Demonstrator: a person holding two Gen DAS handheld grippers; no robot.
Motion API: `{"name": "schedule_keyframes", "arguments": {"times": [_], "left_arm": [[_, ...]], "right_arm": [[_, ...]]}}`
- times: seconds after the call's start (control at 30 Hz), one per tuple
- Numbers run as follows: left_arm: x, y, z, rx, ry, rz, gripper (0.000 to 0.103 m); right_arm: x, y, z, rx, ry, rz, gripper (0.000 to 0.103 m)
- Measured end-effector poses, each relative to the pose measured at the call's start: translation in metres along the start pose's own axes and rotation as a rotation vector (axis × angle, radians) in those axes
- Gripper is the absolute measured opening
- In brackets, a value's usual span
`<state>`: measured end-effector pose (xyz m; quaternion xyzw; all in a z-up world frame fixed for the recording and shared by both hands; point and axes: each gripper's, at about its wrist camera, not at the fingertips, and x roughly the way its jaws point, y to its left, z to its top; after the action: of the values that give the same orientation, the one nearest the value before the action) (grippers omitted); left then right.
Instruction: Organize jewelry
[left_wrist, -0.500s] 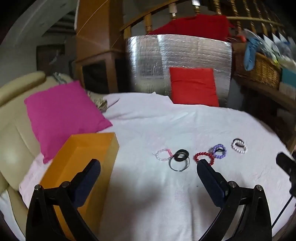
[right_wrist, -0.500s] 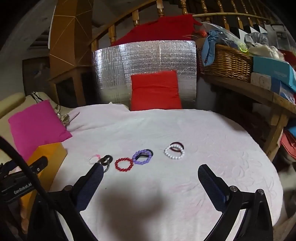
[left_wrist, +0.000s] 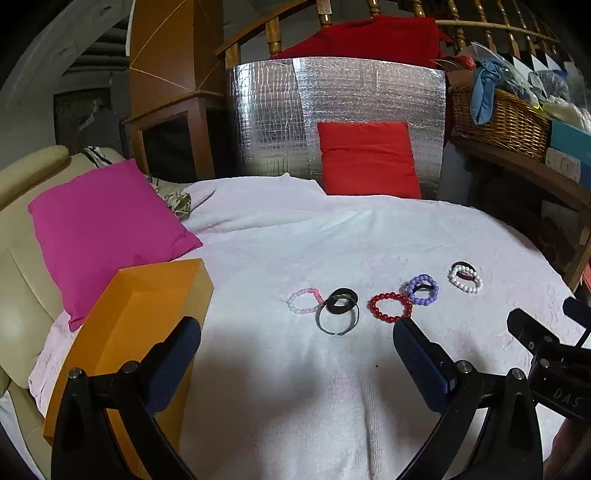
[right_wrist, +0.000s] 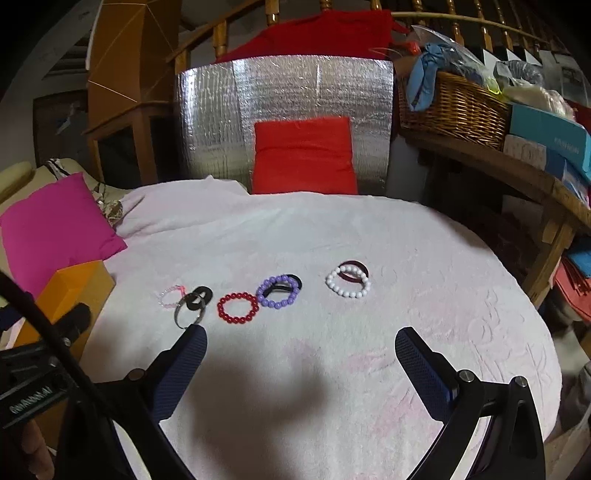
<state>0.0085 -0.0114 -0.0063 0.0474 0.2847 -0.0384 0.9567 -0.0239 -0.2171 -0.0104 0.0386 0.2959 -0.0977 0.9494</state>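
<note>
Broadly, by size: a bed covered with a white blanket (left_wrist: 295, 236), carrying all the jewelry; a silver foil panel (left_wrist: 332, 118) standing upright behind it; a pink pillow (left_wrist: 99, 229) at the left edge and a red pillow (left_wrist: 365, 158) leaning on the panel; a wicker basket (right_wrist: 454, 107) of cloth on the wooden shelf to the right. An orange box (left_wrist: 122, 332), open on top, sits at the blanket's left edge, well apart from the jewelry. Left hand-held gripper (left_wrist: 295, 332): fingers spread wide, holding nothing, hovering near the row. Right hand-held gripper (right_wrist: 301, 343): fingers likewise spread wide, holding nothing. Jewelry, in a row across the blanket, left to right: a pale pink bead bracelet (left_wrist: 303, 301); a metal bangle (left_wrist: 338, 319) overlapping a black ring (left_wrist: 343, 300), just beside the pink one; a red bead bracelet (left_wrist: 390, 307); a purple bead bracelet (left_wrist: 423, 290) lying over a dark band, touching the red one; a white bead bracelet (left_wrist: 465, 280) lying over a dark band, set apart at the right end.
</note>
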Motion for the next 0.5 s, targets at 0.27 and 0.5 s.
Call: {"name": "schedule_keyframes", "arguments": {"times": [0.27,0.5], "left_arm": [[0.009,0.001,-0.001,-0.015,0.035,0.019,0.103],[0.019,0.002,-0.005,-0.014,0.053,0.038,0.103]], "right_arm": [[0.01,-0.005,-0.004,0.035,0.041,0.001,0.103],[0.019,-0.008,-0.005,0.046,0.066,0.003,0.103]]}}
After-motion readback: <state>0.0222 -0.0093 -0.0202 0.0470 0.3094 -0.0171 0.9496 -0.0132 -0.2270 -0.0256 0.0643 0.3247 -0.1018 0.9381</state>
